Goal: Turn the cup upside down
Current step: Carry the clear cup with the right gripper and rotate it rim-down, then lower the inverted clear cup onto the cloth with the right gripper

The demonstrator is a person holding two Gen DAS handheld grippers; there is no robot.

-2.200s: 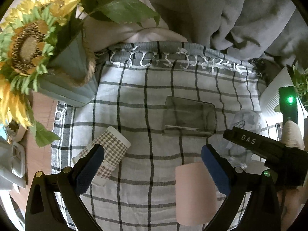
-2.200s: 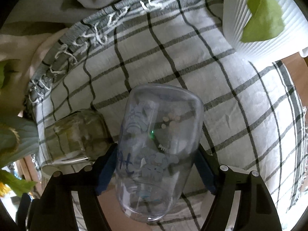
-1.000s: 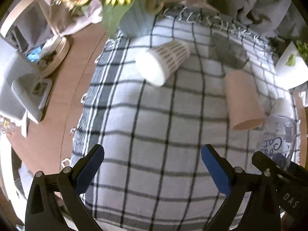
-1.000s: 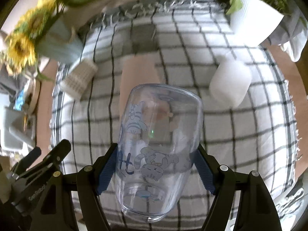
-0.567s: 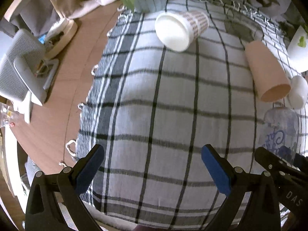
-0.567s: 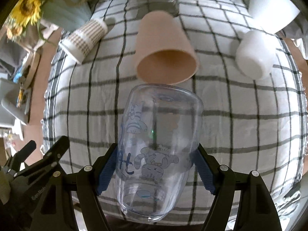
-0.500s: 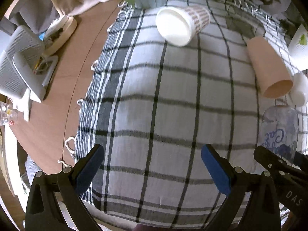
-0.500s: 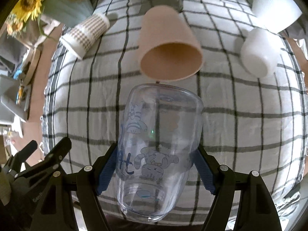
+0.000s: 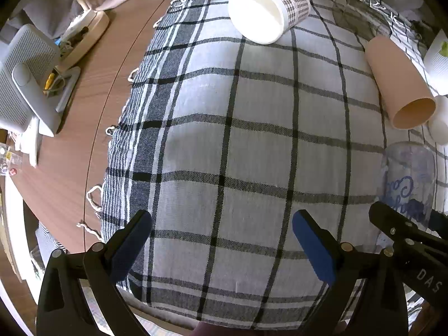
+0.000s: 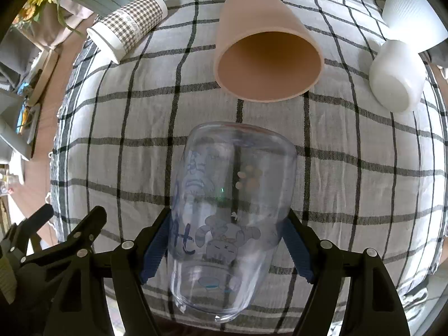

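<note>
My right gripper point(image 10: 225, 246) is shut on a clear glass cup with blue cat drawings point(image 10: 232, 196). The cup points away from the camera, its closed base toward the far end, above the checked cloth point(image 10: 350, 196). The same cup shows at the right edge of the left wrist view point(image 9: 407, 179), held by the right gripper's black fingers point(image 9: 403, 232). My left gripper point(image 9: 221, 238) is open and empty over the near part of the cloth point(image 9: 252, 140).
A pink cup point(image 10: 266, 47) lies on its side just beyond the glass, mouth toward me. A houndstooth paper cup point(image 10: 128, 25) lies at far left, a white cup point(image 10: 394, 75) and white planter point(image 10: 411, 16) at right. Wooden table point(image 9: 78, 140) lies left.
Both grippers have pulled back toward the near edge of the cloth and tilted downward. The glass cup stays gripped in the right gripper. The left gripper stays open.
</note>
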